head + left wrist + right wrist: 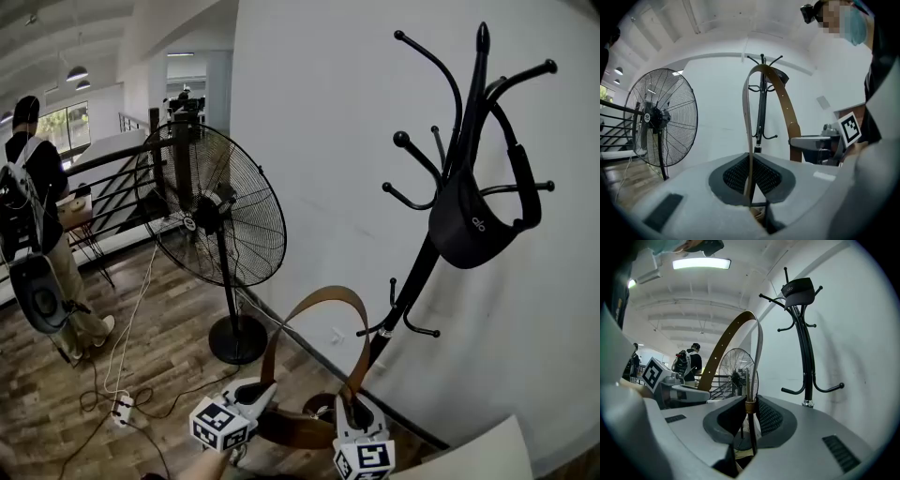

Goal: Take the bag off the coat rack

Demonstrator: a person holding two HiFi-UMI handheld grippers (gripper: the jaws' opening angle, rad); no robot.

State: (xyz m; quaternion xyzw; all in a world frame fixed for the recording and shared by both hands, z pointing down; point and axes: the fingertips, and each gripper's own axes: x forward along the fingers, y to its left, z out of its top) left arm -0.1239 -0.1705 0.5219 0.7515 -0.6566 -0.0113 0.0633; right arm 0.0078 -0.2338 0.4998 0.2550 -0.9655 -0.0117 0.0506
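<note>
My left gripper (256, 394) and right gripper (349, 411) each clamp the brown bag strap (323, 293), just left of the coat rack (411, 281).

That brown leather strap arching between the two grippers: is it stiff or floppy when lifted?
The brown leather strap stands in a tall arch between the left gripper and right gripper, so it is probably springy rather than limp. Edge-on it looks thin, so it likely bends easily flatwise.

Brown strap (319, 298), bag (292, 429) seemingly brown too, black coat rack (419, 272)
</note>
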